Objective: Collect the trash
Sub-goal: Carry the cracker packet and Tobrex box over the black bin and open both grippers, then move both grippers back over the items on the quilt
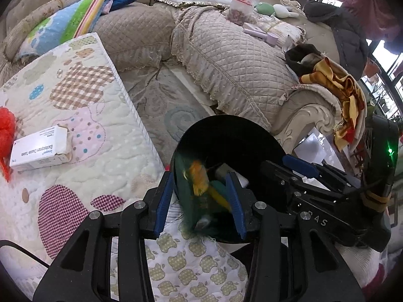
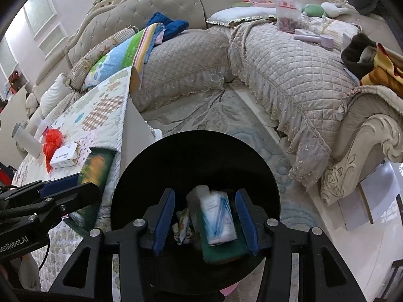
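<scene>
A black round bin (image 1: pixel 226 122) (image 2: pixel 196 136) stands on the floor against the quilt-covered table (image 1: pixel 95 115). My left gripper (image 1: pixel 200 201) (image 2: pixel 75 186) hangs over the bin's near rim, shut on a blurred green snack packet (image 1: pixel 199 188) (image 2: pixel 97 168) with an orange picture. My right gripper (image 2: pixel 205 221) (image 1: pixel 284 170) is over the bin's mouth with its jaws open. A blurred green pack with a white and blue label (image 2: pixel 219 219) lies loose between the pads, down inside the bin beside a crumpled wrapper (image 2: pixel 183 224).
On the table lie a white medicine box (image 1: pixel 40 151) (image 2: pixel 64 157) and a red plastic bag (image 1: pixel 6 130) (image 2: pixel 51 143). A quilted corner sofa (image 1: pixel 226 58) with cushions, clothes and toys wraps the far side. A patterned rug (image 1: pixel 163 105) covers the floor between.
</scene>
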Available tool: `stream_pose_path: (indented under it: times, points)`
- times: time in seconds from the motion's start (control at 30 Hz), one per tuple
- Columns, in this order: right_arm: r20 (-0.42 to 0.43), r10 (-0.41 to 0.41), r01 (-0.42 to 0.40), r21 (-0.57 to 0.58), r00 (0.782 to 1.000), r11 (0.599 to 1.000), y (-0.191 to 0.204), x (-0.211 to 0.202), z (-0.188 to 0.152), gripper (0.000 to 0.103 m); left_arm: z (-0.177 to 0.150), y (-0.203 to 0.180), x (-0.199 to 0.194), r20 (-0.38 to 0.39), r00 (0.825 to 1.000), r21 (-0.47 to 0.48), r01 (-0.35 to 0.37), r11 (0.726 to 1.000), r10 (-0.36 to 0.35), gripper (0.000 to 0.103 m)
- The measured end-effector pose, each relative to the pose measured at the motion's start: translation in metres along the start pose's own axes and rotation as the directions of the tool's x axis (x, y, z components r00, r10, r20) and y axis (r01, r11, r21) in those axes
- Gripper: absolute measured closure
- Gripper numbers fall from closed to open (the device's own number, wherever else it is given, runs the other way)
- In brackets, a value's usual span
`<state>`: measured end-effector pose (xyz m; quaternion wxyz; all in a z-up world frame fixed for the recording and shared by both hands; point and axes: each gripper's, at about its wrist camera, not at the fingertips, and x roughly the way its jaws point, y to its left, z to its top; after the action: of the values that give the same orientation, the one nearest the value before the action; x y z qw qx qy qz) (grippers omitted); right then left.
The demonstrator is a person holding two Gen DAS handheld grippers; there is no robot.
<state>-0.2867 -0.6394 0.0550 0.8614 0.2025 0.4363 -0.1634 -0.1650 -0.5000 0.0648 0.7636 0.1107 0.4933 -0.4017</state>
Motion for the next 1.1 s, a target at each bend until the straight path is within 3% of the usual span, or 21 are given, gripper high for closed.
stream_pose_path:
  times: [0.43, 0.93, 1.1]
  points:
    - [-0.021, 0.025, -0.026, -0.045, 0.999, 0.999, 0.03, 0.003, 0.0, 0.055, -0.007, 0.026, -0.022, 0.027, 0.998, -0.026, -0.056, 0.998, 0.056, 0.06]
    - [-0.059, 0.081, -0.09, -0.161, 0.995, 0.983, 0.101, 0.02, 0.0, 0.053, -0.024, 0.098, -0.051, 0.04, 0.985, -0.131, -0.159, 0.979, 0.165, 0.06]
    - [-0.081, 0.104, -0.12, -0.215, 0.991, 0.969, 0.129, 0.028, 0.002, 0.044, -0.034, 0.137, -0.064, 0.035, 0.978, -0.18, -0.197, 0.964, 0.206, 0.06]
